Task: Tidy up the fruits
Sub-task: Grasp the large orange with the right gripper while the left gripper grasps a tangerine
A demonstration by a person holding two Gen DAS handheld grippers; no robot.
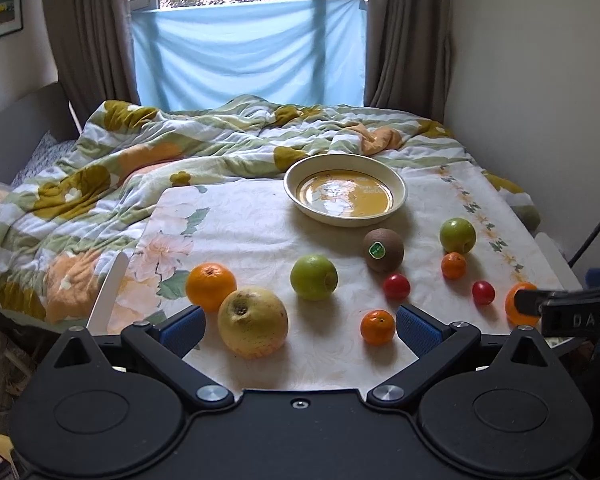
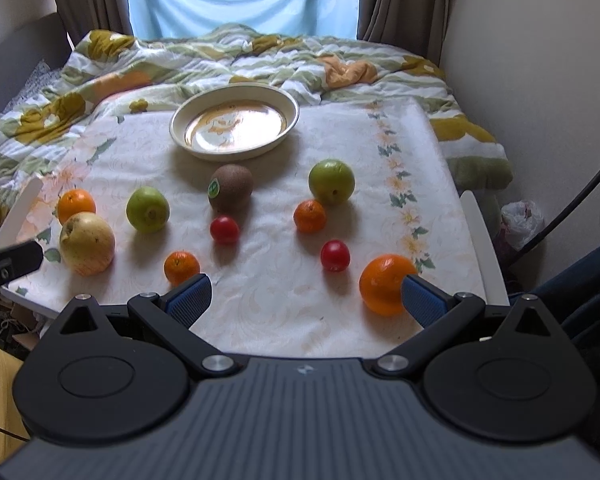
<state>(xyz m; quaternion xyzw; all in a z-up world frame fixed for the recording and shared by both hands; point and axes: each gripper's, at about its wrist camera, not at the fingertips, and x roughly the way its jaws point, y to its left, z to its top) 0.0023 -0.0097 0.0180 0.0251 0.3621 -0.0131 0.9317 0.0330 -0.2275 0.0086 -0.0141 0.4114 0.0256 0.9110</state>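
Note:
Several fruits lie on a floral-cloth table (image 2: pixel 284 312). An empty cream plate (image 1: pixel 396 186) (image 2: pixel 292 120) stands at the back. In front lie a kiwi (image 2: pixel 231 188), two green apples (image 2: pixel 148 209) (image 2: pixel 331 181), a yellow pear-like fruit (image 1: pixel 253 323) (image 2: pixel 86 243), oranges (image 1: pixel 210 286) (image 2: pixel 382 289), small mandarins (image 1: pixel 377 327) (image 2: pixel 309 216) and two red tomatoes (image 2: pixel 225 230) (image 2: pixel 335 255). My left gripper (image 1: pixel 300 330) is open, with the yellow fruit beside its left finger. My right gripper (image 2: pixel 306 298) is open, with the big orange against its right finger.
A rumpled flowered quilt (image 1: pixel 100 168) covers the bed behind the table. A blue sheet (image 1: pixel 244 52) hangs over the window between brown curtains. A wall stands close on the right. The right gripper's tip shows in the left wrist view (image 1: pixel 560 308).

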